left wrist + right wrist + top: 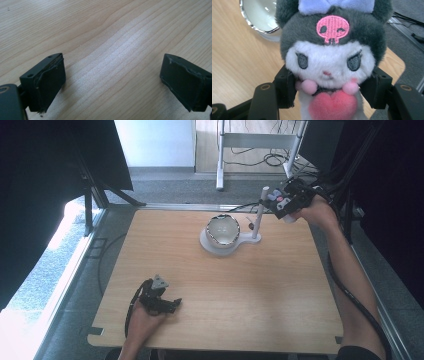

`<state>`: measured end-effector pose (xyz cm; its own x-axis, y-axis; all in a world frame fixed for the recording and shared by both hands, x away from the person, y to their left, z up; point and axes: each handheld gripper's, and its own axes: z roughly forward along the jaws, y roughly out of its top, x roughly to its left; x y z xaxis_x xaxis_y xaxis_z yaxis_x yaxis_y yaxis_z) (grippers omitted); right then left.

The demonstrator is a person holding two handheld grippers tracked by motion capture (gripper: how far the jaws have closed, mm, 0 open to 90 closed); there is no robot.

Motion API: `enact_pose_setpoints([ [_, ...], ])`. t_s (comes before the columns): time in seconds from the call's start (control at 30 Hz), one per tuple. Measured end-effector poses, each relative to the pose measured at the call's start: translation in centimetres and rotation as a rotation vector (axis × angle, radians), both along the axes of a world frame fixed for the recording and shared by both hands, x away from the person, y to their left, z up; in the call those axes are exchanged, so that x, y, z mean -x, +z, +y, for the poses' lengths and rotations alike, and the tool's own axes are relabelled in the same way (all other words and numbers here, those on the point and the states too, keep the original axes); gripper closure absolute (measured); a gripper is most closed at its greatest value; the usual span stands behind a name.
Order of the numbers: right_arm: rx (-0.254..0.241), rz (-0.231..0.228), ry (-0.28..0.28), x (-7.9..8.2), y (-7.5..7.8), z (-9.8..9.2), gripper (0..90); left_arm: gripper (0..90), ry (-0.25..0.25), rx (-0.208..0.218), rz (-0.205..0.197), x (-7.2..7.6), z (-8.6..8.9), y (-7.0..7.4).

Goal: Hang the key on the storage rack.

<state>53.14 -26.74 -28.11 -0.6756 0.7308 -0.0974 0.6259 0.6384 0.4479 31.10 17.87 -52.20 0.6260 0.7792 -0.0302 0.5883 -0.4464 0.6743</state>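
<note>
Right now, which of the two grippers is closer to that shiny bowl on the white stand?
The right. The right gripper, clamped on a plush toy, hovers just beyond the bowl near the table's far edge. The left gripper rests open at the near edge.

Plush toy [329, 62] right of bowl [223, 230]

grey-and-white plush doll [329, 62] with pink heart, upright, clamped at its neck.
</note>
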Motion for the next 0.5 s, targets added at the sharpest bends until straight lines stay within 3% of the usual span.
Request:
enact_pose_setpoints([
  [0.27,-0.005,0.055,0.041,0.6,-2.5,0.6,36.6,6.1,0.001,0.001,-0.001,0.0,0.0,0.0],
  [0.5,-0.002,0.086,0.021,0.4,-4.5,-0.3,36.4,6.1,0.001,0.001,-0.002,0.0,0.0,0.0],
])
